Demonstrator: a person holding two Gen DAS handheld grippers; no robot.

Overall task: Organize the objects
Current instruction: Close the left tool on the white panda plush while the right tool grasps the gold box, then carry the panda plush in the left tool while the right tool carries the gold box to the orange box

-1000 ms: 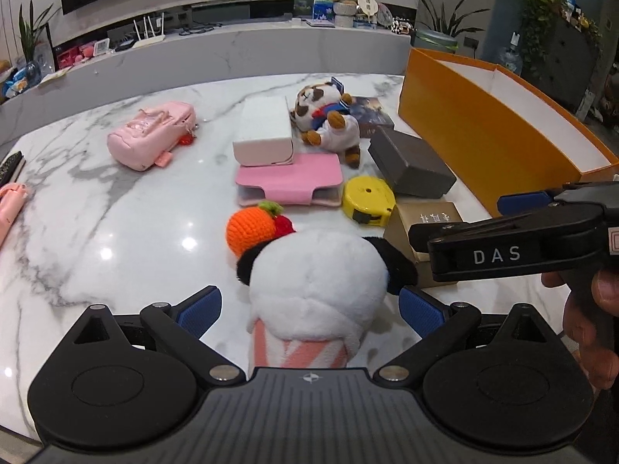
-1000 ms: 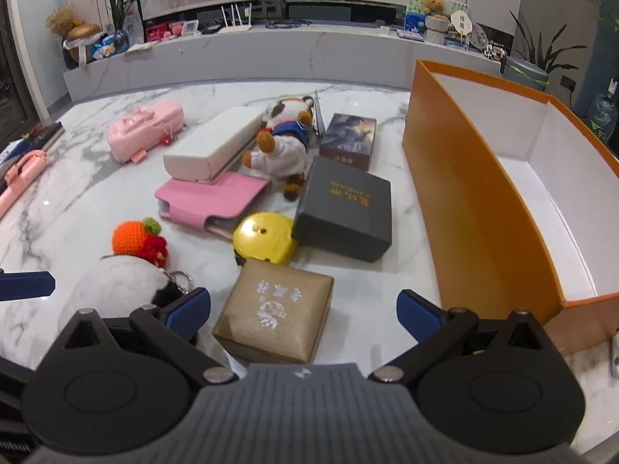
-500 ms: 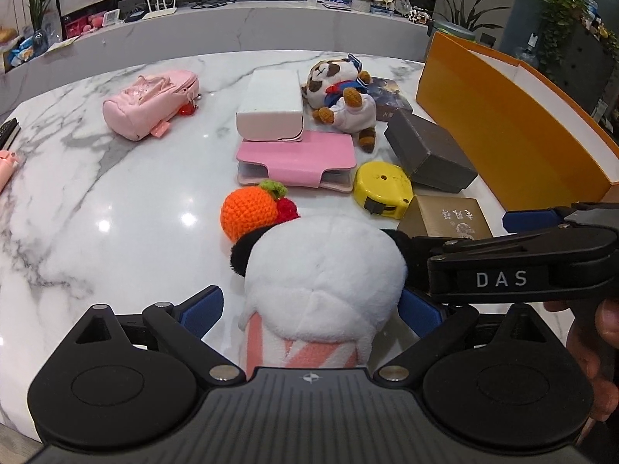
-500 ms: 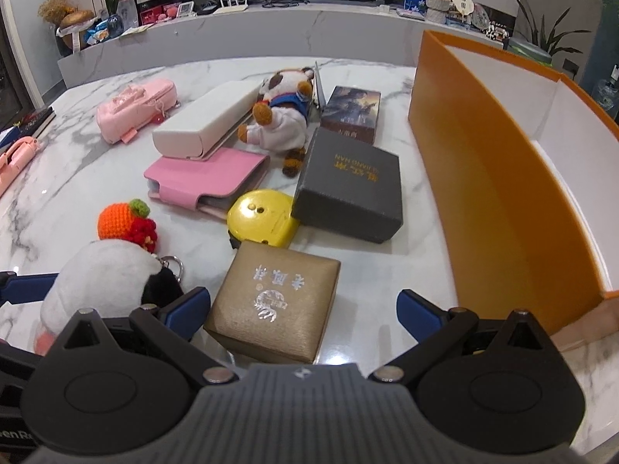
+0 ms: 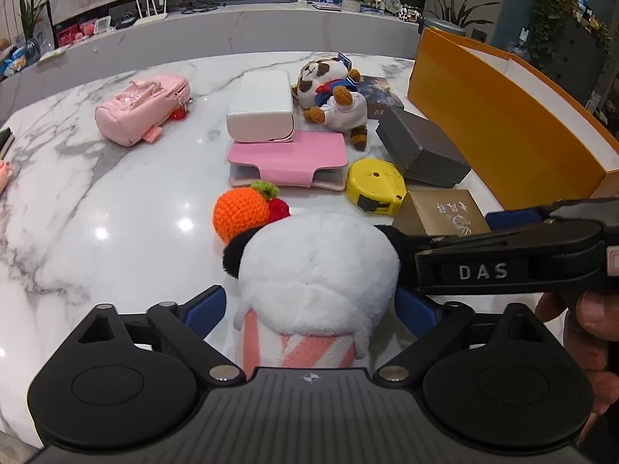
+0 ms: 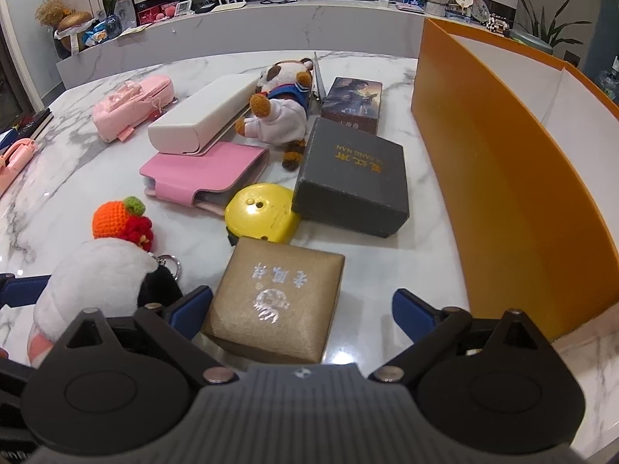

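A white panda plush with black ears and a pink striped base lies on the marble table between the fingers of my left gripper. That gripper is open, and a gap shows at its left pad. A gold box with silver characters sits between the fingers of my right gripper. Its jaws are closing; the right pad is still clear of the box. The right gripper's black body crosses the left wrist view beside the panda, with a hand behind it. The big orange box stands open on the right.
Ahead lie a crochet orange, a yellow tape measure, a dark grey box, a pink wallet, a white case, a dog plush, and a pink pouch at far left.
Both grippers have edged closer over their objects: the panda sits deeper between the left fingers. The right fingers have drawn in a little around the gold box.
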